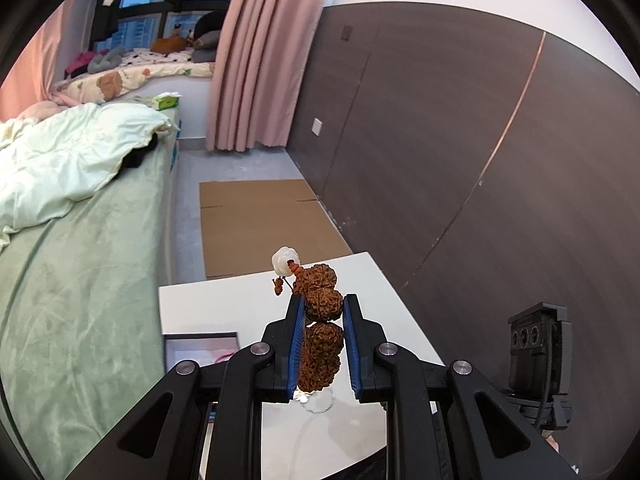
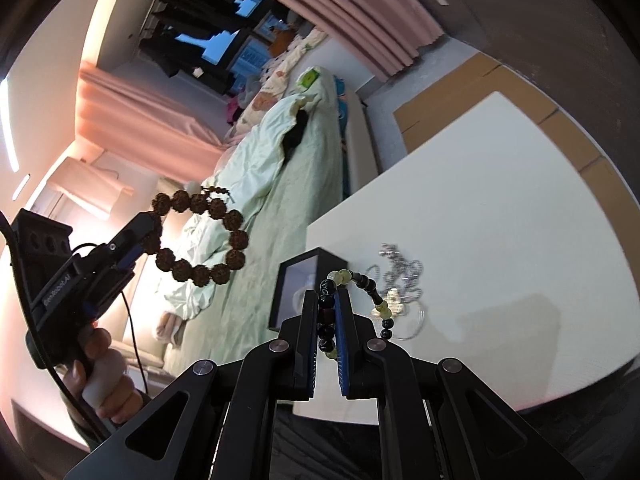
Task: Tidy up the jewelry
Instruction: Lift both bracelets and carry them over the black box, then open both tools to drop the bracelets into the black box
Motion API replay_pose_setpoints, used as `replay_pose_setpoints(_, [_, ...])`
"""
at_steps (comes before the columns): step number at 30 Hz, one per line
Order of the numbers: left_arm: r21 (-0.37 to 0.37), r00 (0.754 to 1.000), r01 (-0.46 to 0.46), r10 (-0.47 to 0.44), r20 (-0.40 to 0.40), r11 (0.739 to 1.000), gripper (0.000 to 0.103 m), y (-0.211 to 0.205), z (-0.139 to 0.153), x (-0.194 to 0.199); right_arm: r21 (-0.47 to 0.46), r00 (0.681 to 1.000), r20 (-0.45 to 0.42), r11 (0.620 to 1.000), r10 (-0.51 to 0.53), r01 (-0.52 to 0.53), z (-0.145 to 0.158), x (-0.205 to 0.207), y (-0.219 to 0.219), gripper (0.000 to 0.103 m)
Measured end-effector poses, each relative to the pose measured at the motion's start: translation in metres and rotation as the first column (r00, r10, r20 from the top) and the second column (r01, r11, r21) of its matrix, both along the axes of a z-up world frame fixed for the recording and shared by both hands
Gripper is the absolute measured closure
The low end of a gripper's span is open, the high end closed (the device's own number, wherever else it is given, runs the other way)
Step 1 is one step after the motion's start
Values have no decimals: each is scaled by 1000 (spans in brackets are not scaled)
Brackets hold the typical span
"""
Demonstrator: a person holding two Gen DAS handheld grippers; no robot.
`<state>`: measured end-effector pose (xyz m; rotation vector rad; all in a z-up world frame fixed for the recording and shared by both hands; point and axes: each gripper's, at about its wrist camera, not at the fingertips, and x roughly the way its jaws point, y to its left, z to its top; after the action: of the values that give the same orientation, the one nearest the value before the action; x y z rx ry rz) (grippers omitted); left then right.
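1. A bracelet of large, rough brown seed beads (image 1: 320, 320) is clamped between the blue pads of the left gripper (image 1: 323, 320); the jaws are closed on it. In the right wrist view the same loop hangs in the air from the gripper's tip, over the bed side of the scene, well clear of the white table (image 2: 500, 200).

2. A thinner bracelet of black and pale yellow-green beads (image 2: 360, 292) is pinched in the right gripper (image 2: 326, 320), whose jaws are nearly closed on a run of dark beads. The free part of the strand arcs out to the right of the fingers, above the table.

3. The open box (image 2: 296, 288), dark-walled with a pale lining, stands at the table's near-left corner. In the right wrist view it lies directly ahead of the right gripper's fingers and just beyond them; in the left wrist view it sits low and to the left of the left gripper.

4. The right gripper is judged the nearer to the box. The brown loop hangs well apart from it, off the table edge, so the left hand would have to be brought back across first.

5. A silvery chain (image 2: 400, 272) lies heaped on the table just right of the box, not yet sorted.
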<state>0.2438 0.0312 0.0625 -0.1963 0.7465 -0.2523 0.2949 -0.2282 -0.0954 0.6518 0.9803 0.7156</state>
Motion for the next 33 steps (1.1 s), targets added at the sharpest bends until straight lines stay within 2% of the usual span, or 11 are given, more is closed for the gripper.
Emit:
replay_pose_setpoints(13, [-28,995,-98,97,-35,995,83,65,-24,-6,-5,992,-1,992,128,-128,12,16,85,93])
replay_pose_setpoints(24, [-68,982,-159,151,-114,985,83,115,-67,0,0,974,-58,976,219,-220,-10,35,166,93])
replay_pose_setpoints(26, [-74,979,-166,155,-136,983,83,121,-76,5,2,967,-89,971,237,-238,-20,39,178,83])
replay_pose_setpoints(27, [-71,976,-170,158,-149,983,83,123,-81,7,10,964,-115,970,241,-241,-27,41,182,63])
replay_pose_setpoints(28, [-71,975,-171,158,-159,983,83,123,-85,8,11,964,-122,972,234,-234,-29,41,182,50])
replay_pose_setpoints(33, [-85,974,-151,134,-180,985,83,117,-98,15,18,976,-116,983,184,-183,-40,35,159,50])
